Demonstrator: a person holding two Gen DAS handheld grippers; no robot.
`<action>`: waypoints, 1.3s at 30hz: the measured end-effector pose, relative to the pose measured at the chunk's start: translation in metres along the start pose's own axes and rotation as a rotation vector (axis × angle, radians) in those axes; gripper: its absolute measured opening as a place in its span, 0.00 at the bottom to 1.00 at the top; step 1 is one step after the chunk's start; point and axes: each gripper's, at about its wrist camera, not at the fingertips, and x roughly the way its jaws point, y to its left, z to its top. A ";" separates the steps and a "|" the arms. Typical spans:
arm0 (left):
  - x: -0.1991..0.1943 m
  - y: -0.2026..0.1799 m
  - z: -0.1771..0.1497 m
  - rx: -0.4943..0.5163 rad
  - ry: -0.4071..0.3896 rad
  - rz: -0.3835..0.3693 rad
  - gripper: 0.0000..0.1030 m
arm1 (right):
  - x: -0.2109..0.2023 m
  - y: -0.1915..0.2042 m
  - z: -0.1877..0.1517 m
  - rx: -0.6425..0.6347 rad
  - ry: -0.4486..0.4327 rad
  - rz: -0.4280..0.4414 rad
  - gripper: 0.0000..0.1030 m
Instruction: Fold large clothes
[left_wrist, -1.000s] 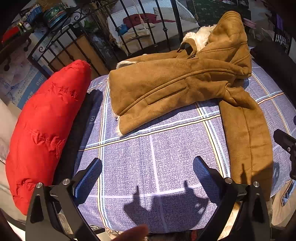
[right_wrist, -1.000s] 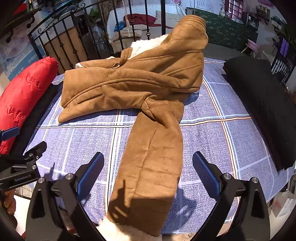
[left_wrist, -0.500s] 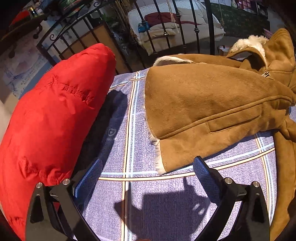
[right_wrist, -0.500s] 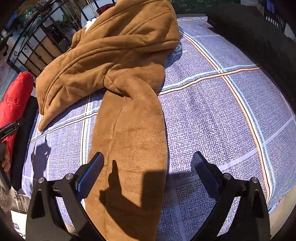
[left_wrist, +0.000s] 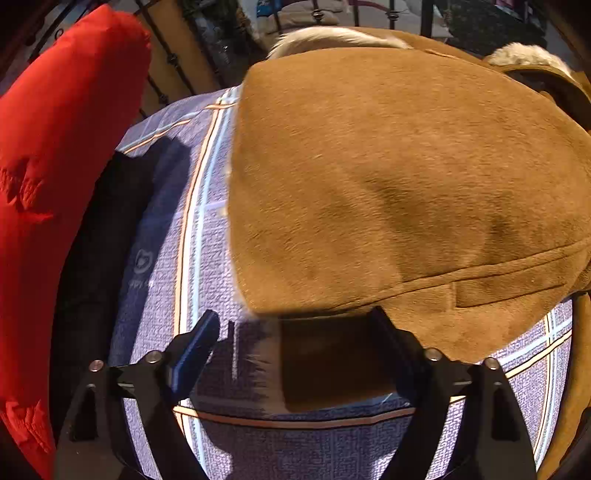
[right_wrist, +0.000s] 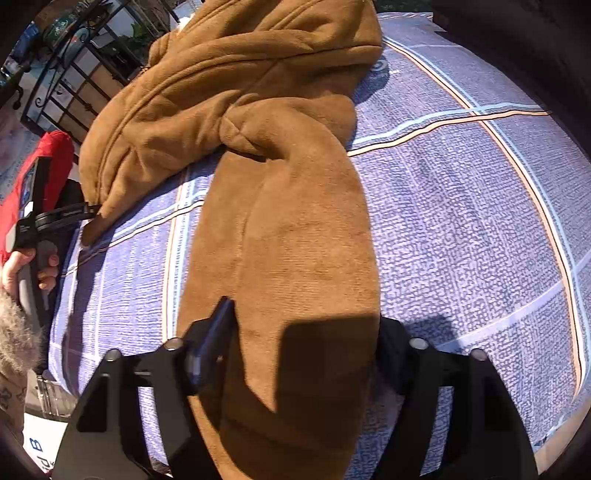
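A tan suede coat (left_wrist: 388, 184) with pale fleece lining lies on a purple checked bedsheet (left_wrist: 207, 258). My left gripper (left_wrist: 295, 332) is open, with the coat's lower hem corner lying between its fingers. In the right wrist view the coat's long sleeve (right_wrist: 295, 258) runs toward me. My right gripper (right_wrist: 303, 332) is open and straddles the sleeve near its cuff end. The left gripper also shows in the right wrist view (right_wrist: 55, 218) at the coat's hem corner, held by a hand.
A red padded jacket (left_wrist: 55, 166) lies along the sheet's left edge over a dark garment (left_wrist: 96, 258). A black iron bed rail (right_wrist: 74, 85) stands behind. A dark bolster (right_wrist: 517, 37) lies at the far right of the sheet.
Both grippers have moved forward and down. The left one has closed in on the coat's hem corner, the right one onto the sleeve. Both stay open.
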 end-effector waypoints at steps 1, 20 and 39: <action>-0.002 -0.004 0.000 0.018 -0.015 0.002 0.64 | -0.001 0.001 0.000 -0.001 -0.002 0.001 0.55; -0.166 -0.099 -0.084 0.392 -0.317 -0.159 0.01 | -0.188 -0.041 0.035 0.095 -0.520 0.082 0.10; -0.101 -0.043 -0.067 0.170 -0.238 -0.175 0.89 | -0.149 -0.176 0.080 0.482 -0.389 -0.210 0.95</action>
